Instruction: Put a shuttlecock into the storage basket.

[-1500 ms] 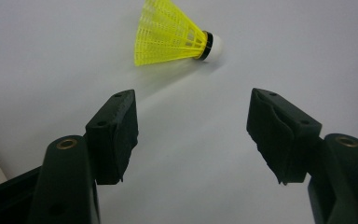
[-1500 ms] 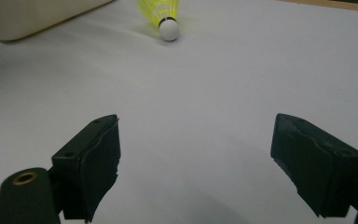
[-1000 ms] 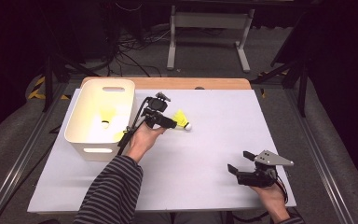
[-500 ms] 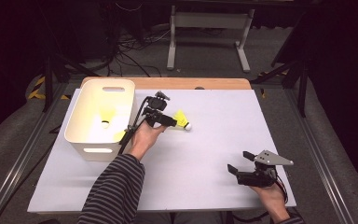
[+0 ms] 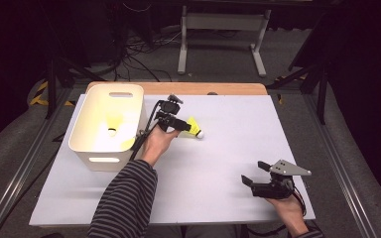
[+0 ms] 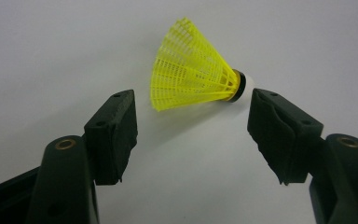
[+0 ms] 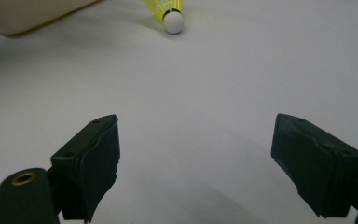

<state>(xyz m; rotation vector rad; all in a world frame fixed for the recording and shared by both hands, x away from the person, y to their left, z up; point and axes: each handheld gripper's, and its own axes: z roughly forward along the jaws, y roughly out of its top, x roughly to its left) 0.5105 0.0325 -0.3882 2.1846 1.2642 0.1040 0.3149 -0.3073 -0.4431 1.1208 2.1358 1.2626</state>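
Observation:
A yellow shuttlecock (image 5: pixel 193 129) with a white cork lies on its side on the white table (image 5: pixel 228 148), just right of a white bin. My left gripper (image 5: pixel 181 126) is held low beside it. In the left gripper view its jaws stand open on either side of the shuttlecock (image 6: pixel 193 77), the right one close to the cork, with neither pad pressing on it. A second yellow shuttlecock (image 5: pixel 111 130) lies inside the bin (image 5: pixel 87 144). My right gripper (image 5: pixel 250 173) rests open near the table's front right corner with nothing between its jaws, and it looks towards the first shuttlecock (image 7: pixel 170 14) far ahead.
The bin stands at the table's left, close to my left forearm in its striped sleeve (image 5: pixel 126 198). A wooden strip (image 5: pixel 178 88) runs along the far edge. Dark floor, cables and a metal stand (image 5: pixel 221 29) lie beyond the table.

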